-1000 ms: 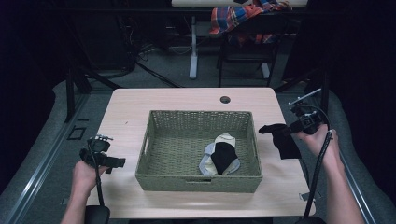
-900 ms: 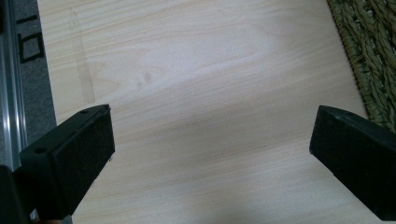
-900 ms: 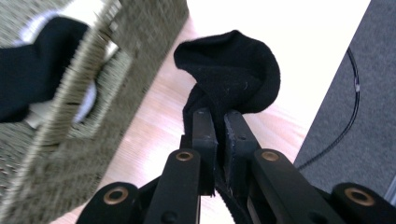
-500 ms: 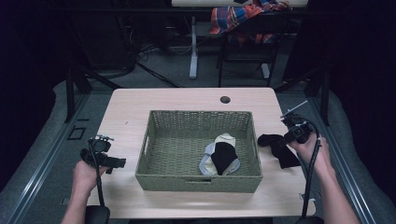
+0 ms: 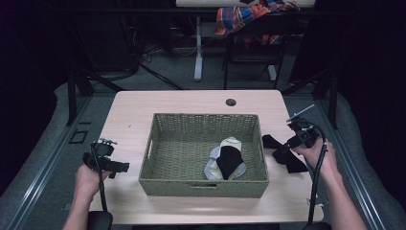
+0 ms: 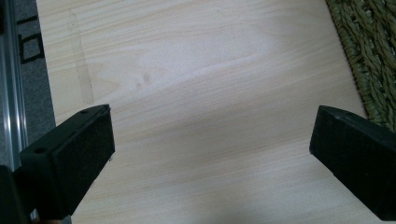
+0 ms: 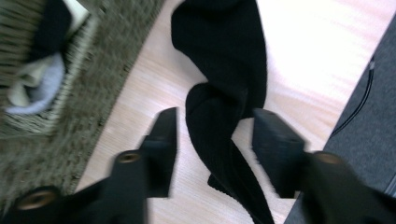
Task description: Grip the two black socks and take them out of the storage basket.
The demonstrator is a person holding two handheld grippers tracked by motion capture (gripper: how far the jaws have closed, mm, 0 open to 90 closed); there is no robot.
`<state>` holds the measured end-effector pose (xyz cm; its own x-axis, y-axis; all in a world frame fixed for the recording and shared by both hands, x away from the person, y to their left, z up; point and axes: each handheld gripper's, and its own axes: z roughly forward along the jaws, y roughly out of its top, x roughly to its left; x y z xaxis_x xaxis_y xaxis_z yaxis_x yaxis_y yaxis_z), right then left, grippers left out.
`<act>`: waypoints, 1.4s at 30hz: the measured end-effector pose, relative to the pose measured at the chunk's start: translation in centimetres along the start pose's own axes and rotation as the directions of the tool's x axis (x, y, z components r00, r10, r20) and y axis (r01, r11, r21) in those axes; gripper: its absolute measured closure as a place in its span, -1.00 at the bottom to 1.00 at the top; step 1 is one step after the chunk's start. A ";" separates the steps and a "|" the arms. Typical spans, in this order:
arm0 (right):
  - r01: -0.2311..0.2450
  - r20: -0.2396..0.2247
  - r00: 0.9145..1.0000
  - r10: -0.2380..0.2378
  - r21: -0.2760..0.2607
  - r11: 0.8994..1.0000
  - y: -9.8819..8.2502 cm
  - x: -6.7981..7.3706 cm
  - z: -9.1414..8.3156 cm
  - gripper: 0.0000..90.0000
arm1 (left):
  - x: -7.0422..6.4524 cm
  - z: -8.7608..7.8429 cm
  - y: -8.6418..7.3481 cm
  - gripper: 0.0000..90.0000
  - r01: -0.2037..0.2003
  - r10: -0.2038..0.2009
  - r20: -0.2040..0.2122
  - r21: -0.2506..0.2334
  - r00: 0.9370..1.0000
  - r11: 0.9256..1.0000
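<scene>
While the right claw (image 7: pixel 215 140) sits low over the tabletop (image 5: pixel 191 100), its jaws have just been opening — a black sock (image 7: pixel 224 84) lies between them, and the right gripper view shows a gap on each side, so the pads do not press on it. In the high view that sock (image 5: pixel 282 153) lies on the tabletop just to the right of the basket (image 5: pixel 158 143), with the right claw (image 5: pixel 287 147) at it. Inside the basket, toward its right half, lies a small heap of socks (image 5: pixel 226 160) — pale ones with a black one on top. The left claw (image 6: pixel 210 154) hovers over bare tabletop left of the basket, its jaws spread wide with nothing between them; the woven rim shows at the upper right of the left gripper view.
</scene>
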<state>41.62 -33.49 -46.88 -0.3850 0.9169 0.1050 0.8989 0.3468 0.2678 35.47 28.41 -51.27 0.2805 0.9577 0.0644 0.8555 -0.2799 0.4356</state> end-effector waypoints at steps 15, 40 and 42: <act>0.101 -0.011 0.994 -0.105 -0.170 0.980 0.8 4.4 -6.1 -0.80 | 0.1 0.0 0.0 -0.99 0.004 -0.004 -0.002 -0.006 1.000 1.000; 0.340 -0.066 0.934 -0.351 -0.135 0.931 6.8 15.6 -5.8 -0.99 | 0.1 -0.1 0.0 -0.99 0.006 -0.006 0.005 -0.006 1.000 1.000; 0.346 -0.069 0.931 -0.357 -0.133 0.929 7.1 16.2 -5.2 -0.98 | 0.1 -0.1 0.0 -1.00 0.006 -0.006 0.006 -0.006 1.000 1.000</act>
<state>40.68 -17.19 -38.31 -0.6942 0.7165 0.0682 0.6736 0.6134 0.4122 35.45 28.51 -51.20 0.2778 0.9590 0.0565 0.8548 -0.2736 0.4410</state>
